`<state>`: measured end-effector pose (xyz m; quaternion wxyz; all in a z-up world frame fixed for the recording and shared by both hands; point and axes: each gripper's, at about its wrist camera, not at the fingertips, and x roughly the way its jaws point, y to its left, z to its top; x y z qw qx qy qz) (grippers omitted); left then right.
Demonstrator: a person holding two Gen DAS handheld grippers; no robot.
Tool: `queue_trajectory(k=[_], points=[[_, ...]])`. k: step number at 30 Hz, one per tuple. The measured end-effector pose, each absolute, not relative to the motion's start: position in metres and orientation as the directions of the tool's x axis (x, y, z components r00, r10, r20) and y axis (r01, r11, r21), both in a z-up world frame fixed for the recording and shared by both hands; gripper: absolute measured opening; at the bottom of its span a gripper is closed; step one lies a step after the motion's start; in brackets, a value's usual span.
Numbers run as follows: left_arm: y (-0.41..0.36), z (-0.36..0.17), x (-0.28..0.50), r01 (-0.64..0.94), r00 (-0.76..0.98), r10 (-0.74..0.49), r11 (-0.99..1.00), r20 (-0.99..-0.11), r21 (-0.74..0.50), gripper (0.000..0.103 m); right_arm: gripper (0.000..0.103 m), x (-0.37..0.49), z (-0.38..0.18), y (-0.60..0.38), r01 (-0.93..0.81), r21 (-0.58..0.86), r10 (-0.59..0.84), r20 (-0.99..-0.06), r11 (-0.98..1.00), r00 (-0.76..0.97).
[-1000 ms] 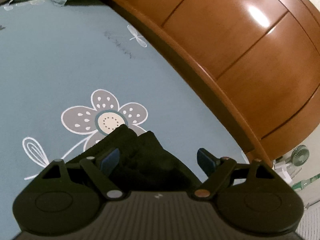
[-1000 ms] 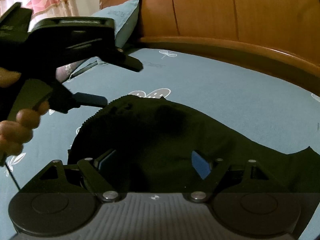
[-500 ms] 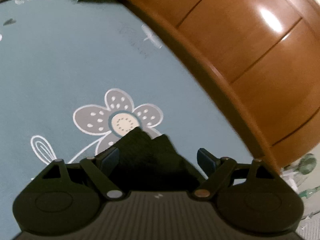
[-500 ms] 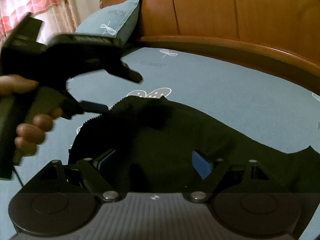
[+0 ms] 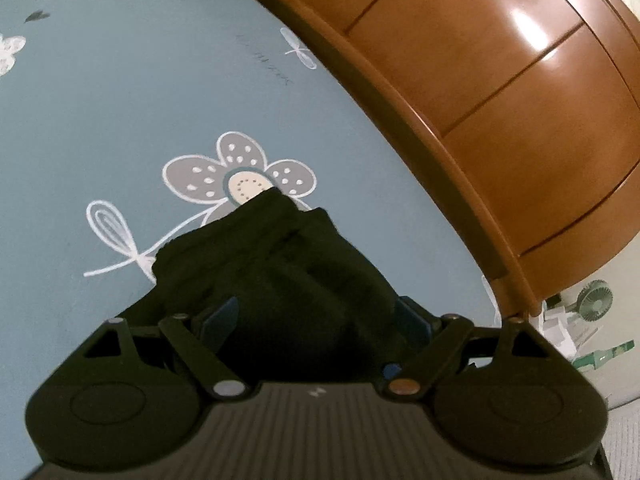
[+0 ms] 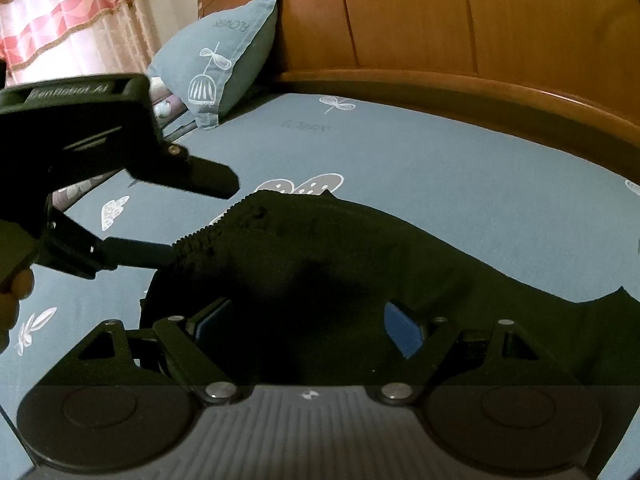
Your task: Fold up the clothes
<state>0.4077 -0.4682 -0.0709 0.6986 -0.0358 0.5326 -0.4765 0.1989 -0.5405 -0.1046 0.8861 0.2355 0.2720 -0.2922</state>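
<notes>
On the bed sheet [image 6: 460, 168], toward its left edge, my left gripper [image 6: 192, 216] stands spread around the waistband of the black garment [image 6: 360, 248], not clamped. My right gripper [image 6: 308, 320] hovers released over its middle. Judgement: grasp stage; next, I pinch both sides and lift.

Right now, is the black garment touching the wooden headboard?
Apart. The right wrist view shows blue sheet between the black garment and the wooden headboard.

Left tongs [image 6: 192, 216] slid in over the garment [image 6: 360, 264].
</notes>
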Motion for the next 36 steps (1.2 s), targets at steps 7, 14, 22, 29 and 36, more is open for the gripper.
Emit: queue_trajectory(k=[7, 14, 22, 29, 36], points=[[-0.46, -0.102, 0.421, 0.584, -0.032, -0.702, 0.565, -0.712, -0.583, 0.086, 0.087, 0.2, -0.105, -0.54, 0.647, 0.254, -0.391, -0.622, 0.719, 0.678], [-0.448, -0.093, 0.422, 0.587, -0.02, -0.749, 0.528, -0.663, -0.614, 0.085, 0.088, 0.201, -0.105, -0.539, 0.647, 0.242, -0.393, -0.625, 0.723, 0.674], [-0.437, -0.096, 0.419, 0.564, -0.061, -0.761, 0.507, -0.646, -0.651, 0.085, 0.089, 0.205, -0.106, -0.534, 0.646, 0.214, -0.4, -0.632, 0.733, 0.664], [-0.423, -0.094, 0.424, 0.554, -0.022, -0.797, 0.493, -0.603, -0.671, 0.085, 0.089, 0.203, -0.105, -0.535, 0.643, 0.221, -0.394, -0.632, 0.733, 0.667], [-0.407, -0.106, 0.434, 0.489, 0.011, -0.797, 0.531, -0.604, -0.692, 0.085, 0.089, 0.202, -0.104, -0.534, 0.642, 0.224, -0.393, -0.632, 0.733, 0.668]])
